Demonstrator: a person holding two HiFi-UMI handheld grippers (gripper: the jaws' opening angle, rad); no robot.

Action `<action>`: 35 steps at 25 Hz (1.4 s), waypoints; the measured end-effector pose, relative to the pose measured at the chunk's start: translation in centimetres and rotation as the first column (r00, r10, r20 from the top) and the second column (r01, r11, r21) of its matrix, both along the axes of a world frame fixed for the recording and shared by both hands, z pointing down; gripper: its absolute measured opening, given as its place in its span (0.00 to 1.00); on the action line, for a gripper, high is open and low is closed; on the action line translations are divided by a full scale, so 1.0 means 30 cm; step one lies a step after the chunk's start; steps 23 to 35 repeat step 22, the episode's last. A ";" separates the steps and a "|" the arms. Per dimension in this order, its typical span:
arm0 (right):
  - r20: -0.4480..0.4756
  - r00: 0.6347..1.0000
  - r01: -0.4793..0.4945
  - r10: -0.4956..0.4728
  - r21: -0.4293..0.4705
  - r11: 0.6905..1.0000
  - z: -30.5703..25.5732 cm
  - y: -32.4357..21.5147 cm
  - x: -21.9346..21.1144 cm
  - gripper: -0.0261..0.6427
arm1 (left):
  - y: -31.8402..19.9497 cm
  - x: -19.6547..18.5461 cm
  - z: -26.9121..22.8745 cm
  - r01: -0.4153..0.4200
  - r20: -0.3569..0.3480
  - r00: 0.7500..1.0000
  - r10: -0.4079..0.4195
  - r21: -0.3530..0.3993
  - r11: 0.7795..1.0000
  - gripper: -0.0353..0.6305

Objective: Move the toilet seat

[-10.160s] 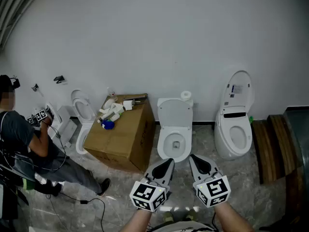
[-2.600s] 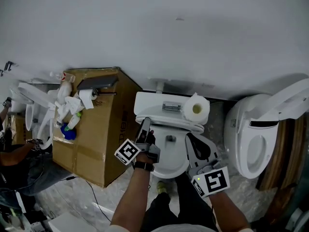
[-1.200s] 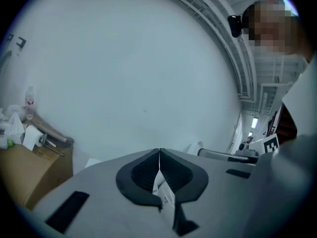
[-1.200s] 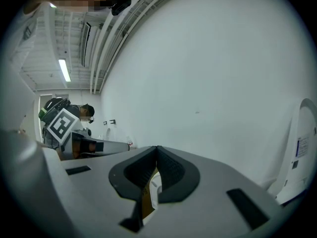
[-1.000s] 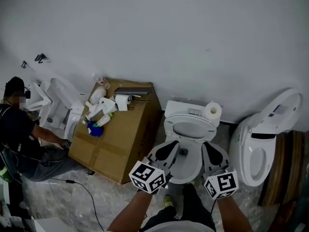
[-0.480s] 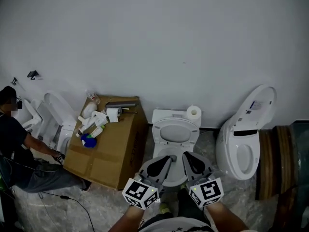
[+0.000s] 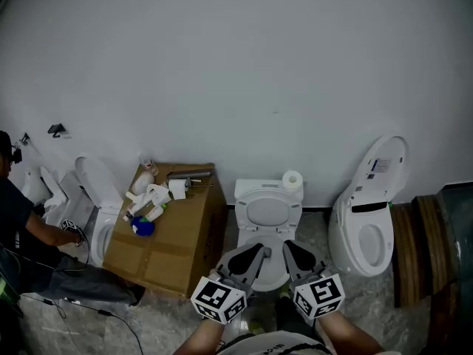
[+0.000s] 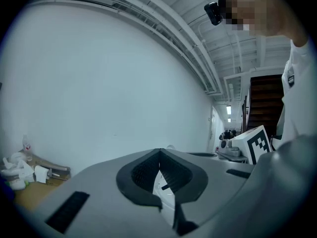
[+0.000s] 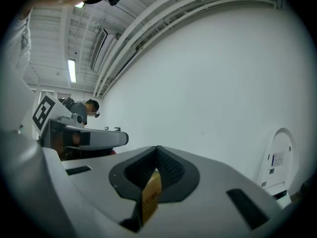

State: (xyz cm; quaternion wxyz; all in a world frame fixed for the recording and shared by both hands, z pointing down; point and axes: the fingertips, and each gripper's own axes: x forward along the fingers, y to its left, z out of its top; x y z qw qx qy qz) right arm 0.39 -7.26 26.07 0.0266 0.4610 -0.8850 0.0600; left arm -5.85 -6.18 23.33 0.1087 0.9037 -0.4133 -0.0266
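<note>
Left tongs [image 7: 260,253] and right tongs [image 7: 289,247] point level, closed.

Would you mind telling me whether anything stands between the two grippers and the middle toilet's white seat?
Nothing visible does: the left gripper and right gripper hang just before the white toilet seat; the brown cardboard box stands aside.

Toilet seat [image 7: 268,203]: the ring now stands raised against the lid; about ten seconds ago it lay flat on the bowl [image 7: 272,274].

Left tongs [image 7: 261,251]: a few seconds ago they reached in at the seat's edge near the tank. They are now pulled back, low in front of the bowl.

Right tongs [image 7: 290,247]: also drawn back, now level beside the left pair.

Head view: lifted away, and the wall fills more of the frame.

Person at far left [image 7: 18,224]: earlier working up at the wall, now bent down, hand low beside the far-left toilet [image 7: 94,198].
</note>
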 end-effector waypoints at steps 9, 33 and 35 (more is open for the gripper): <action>0.022 1.000 -0.004 0.003 0.026 1.000 -0.071 0.060 -0.015 0.06 | 0.071 -0.019 -0.053 0.002 0.013 1.000 -0.002 0.024 1.000 0.07; 0.023 1.000 -0.010 0.009 0.041 0.999 -0.093 0.083 -0.001 0.06 | 0.087 -0.027 -0.071 0.016 0.004 1.000 -0.016 0.037 0.999 0.07; 0.023 1.000 -0.010 0.009 0.041 0.999 -0.093 0.083 -0.001 0.06 | 0.087 -0.027 -0.071 0.016 0.004 1.000 -0.016 0.037 0.999 0.07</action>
